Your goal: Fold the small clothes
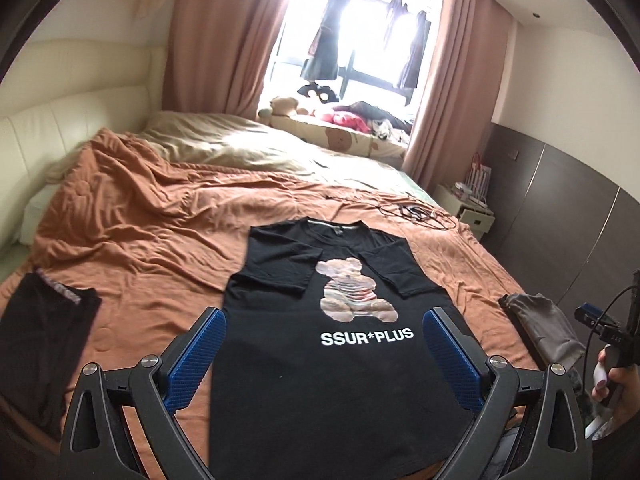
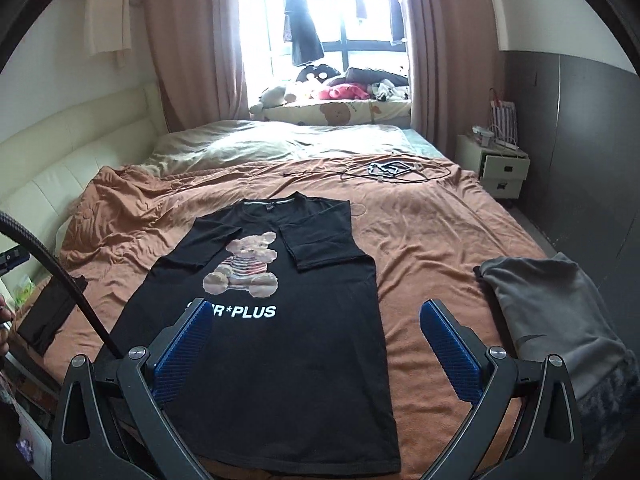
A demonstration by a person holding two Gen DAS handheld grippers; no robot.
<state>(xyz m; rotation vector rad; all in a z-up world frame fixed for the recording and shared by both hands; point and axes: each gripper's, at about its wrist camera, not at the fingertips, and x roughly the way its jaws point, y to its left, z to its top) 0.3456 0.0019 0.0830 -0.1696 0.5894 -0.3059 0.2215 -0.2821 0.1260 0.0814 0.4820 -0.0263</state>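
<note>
Lying flat, black T-shirt [image 1: 320, 360], sleeves folded; both grippers agape

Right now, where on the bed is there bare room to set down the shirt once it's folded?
Bare blanket lies between the shirt and the grey garment, and between the shirt and the black garment on the left. Beyond the collar it is free up to the cables. The right edge is crowded.

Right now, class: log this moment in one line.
left tool: open | right tool: open | black T-shirt: flat on bed, sleeves folded in | held: nothing
</note>
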